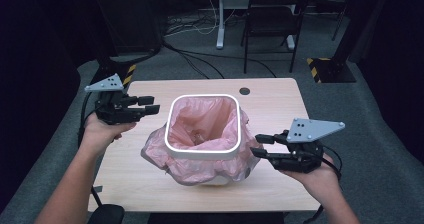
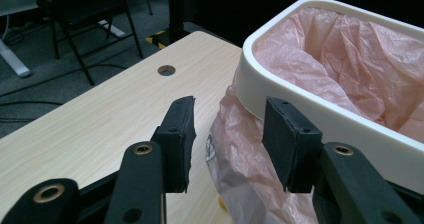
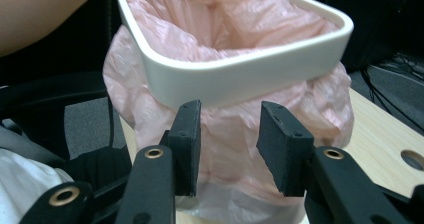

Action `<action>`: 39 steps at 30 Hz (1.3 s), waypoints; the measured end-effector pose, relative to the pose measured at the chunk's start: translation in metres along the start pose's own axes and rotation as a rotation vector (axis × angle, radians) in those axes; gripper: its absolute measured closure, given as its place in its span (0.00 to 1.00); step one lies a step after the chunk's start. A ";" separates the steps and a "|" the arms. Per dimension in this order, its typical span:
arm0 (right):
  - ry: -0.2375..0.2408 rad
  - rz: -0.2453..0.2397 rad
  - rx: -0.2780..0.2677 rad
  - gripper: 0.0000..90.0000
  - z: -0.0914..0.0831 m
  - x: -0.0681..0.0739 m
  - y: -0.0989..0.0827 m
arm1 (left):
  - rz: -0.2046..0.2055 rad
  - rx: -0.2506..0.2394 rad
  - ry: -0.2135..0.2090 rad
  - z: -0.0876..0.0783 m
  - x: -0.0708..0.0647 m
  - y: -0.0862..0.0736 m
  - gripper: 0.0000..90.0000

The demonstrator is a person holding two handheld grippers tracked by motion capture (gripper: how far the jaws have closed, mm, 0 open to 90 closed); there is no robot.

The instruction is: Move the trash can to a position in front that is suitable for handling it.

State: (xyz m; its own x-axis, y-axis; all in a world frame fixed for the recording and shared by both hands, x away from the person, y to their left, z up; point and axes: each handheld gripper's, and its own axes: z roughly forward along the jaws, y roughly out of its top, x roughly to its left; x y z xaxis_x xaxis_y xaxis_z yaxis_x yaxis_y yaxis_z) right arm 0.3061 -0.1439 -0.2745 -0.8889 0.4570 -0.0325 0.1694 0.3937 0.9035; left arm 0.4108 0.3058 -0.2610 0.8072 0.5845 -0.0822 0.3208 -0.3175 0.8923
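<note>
A small bin with a white rounded-square rim (image 1: 202,153) stands in the middle of the wooden table (image 1: 272,109). A pink plastic bag (image 1: 200,121) lines it and bunches out below the rim. My left gripper (image 1: 152,104) hovers just left of the rim, level, jaws open with nothing between them. In the left gripper view the left gripper (image 2: 229,106) points at the rim (image 2: 300,109) and the bag's outer folds (image 2: 240,154). My right gripper (image 1: 257,145) hangs at the bin's right side, open, close to the bulging bag. The right gripper view shows the right gripper (image 3: 230,109) facing the rim (image 3: 240,74) and the bag (image 3: 230,139).
A round cable hole (image 1: 244,91) sits near the table's far edge. Beyond the table stand a black chair (image 1: 275,14), a white desk leg (image 1: 220,19), floor cables and yellow-black striped stand feet (image 1: 320,66). A dark seat (image 1: 105,214) is at the near left corner.
</note>
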 end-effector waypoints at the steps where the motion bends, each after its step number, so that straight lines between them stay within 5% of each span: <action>1: 0.008 -0.001 -0.001 0.67 0.000 0.001 0.002 | 0.002 -0.001 0.000 0.000 0.000 0.001 0.60; 39: 0.130 -0.102 -0.009 0.62 0.022 0.022 0.033 | 0.025 0.024 -0.028 0.029 0.001 0.023 0.57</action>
State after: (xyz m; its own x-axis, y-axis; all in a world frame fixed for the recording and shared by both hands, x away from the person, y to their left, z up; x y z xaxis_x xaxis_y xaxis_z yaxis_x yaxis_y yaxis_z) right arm 0.3015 -0.1031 -0.2544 -0.9490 0.3076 -0.0689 0.0725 0.4256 0.9020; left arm 0.4327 0.2775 -0.2536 0.8287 0.5549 -0.0733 0.3124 -0.3499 0.8832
